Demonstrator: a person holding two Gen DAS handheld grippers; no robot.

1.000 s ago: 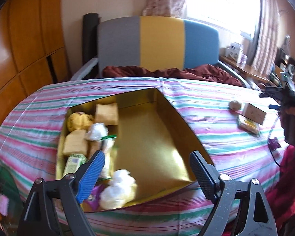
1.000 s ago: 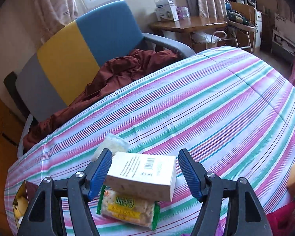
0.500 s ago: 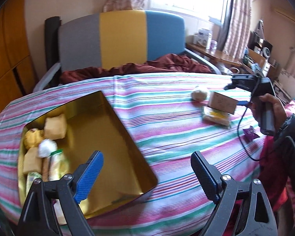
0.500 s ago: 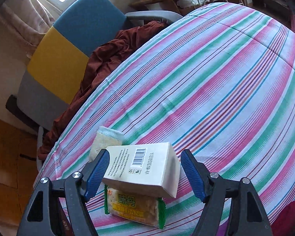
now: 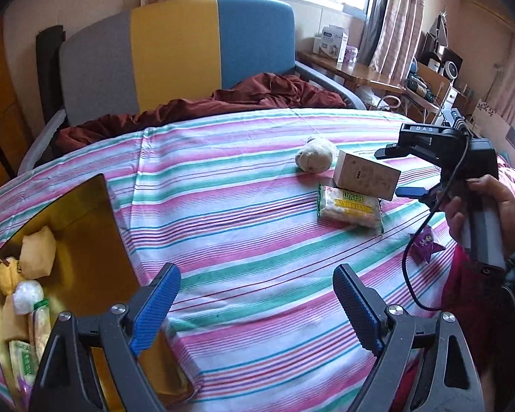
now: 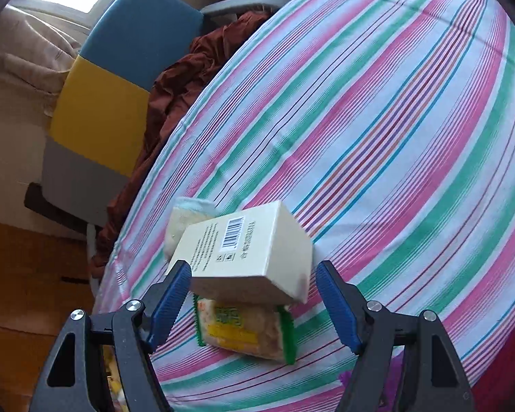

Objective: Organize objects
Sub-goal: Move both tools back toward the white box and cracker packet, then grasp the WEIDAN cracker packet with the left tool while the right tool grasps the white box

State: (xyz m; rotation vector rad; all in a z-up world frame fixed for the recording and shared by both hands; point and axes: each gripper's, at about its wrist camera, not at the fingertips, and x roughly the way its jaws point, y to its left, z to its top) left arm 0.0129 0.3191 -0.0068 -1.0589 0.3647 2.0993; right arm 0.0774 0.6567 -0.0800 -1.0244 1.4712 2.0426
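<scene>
A white carton box (image 6: 247, 254) (image 5: 365, 174) lies on a green-edged cracker packet (image 6: 245, 329) (image 5: 350, 207) on the striped tablecloth. A pale round pouch (image 5: 316, 154) (image 6: 183, 219) lies just behind them. My right gripper (image 6: 254, 305) is open, its blue fingers either side of the box's near end, not touching; it also shows in the left wrist view (image 5: 408, 171). My left gripper (image 5: 255, 309) is open and empty over the cloth, right of the gold tray (image 5: 89, 226), which holds several snack packets (image 5: 37, 257).
A small purple packet (image 5: 425, 242) lies near the table's right edge by my right hand. A grey, yellow and blue chair (image 5: 175, 55) with a maroon cloth (image 5: 243, 98) stands behind the table. A wooden desk (image 5: 357, 68) is at the back right.
My left gripper has swung right, away from the gold tray toward the box and packet. My right gripper has tilted and moved closer around the white box.
</scene>
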